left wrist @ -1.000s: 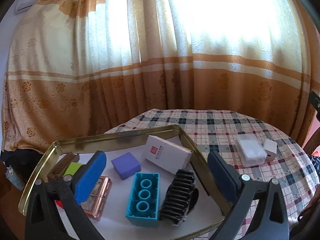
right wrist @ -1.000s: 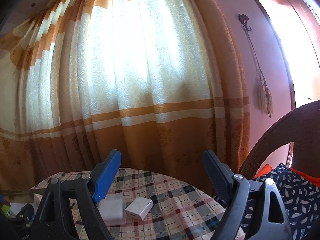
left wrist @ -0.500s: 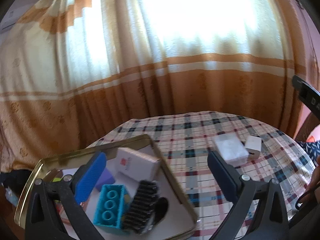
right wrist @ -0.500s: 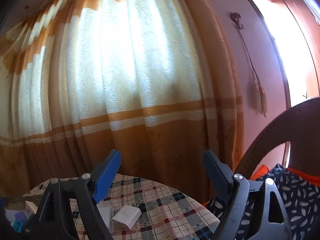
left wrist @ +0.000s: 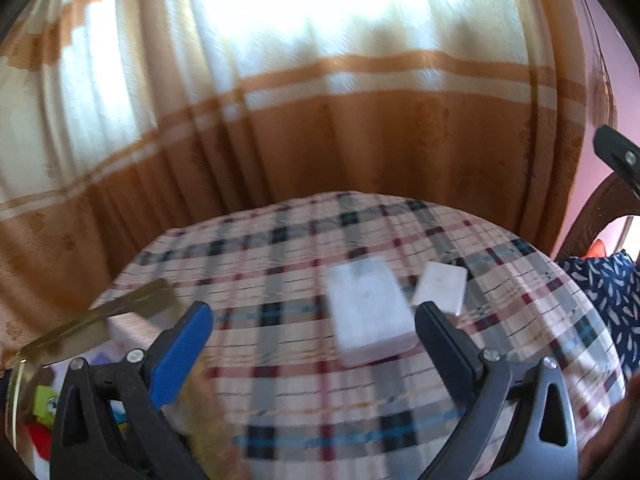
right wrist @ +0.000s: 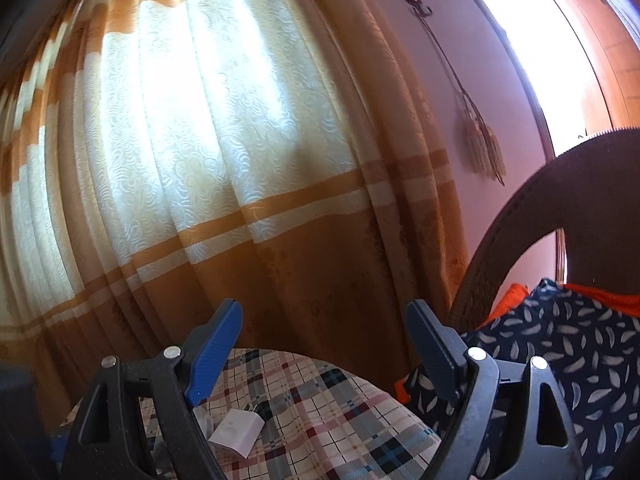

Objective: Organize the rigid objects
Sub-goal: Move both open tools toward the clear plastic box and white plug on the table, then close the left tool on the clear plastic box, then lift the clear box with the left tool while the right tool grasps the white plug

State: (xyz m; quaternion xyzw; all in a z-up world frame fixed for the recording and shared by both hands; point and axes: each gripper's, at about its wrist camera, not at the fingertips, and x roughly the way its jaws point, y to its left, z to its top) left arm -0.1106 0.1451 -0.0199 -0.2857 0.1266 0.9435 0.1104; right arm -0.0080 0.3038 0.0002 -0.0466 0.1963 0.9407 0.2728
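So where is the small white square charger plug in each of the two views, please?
Left wrist view: small white square charger plug, right of centre, beside a larger white box.
Right wrist view: bottom left, below the blue pad.
Shared landmark: checked tablecloth.

The left gripper point(left wrist: 312, 324) points downward, jaws wide apart, nothing between them, its blue pad point(left wrist: 182, 354) at 8 o'clock in its view. The right gripper point(right wrist: 324, 326) points nearly level, jaws spread, empty; one finger shows at 3 o'clock in the left view.
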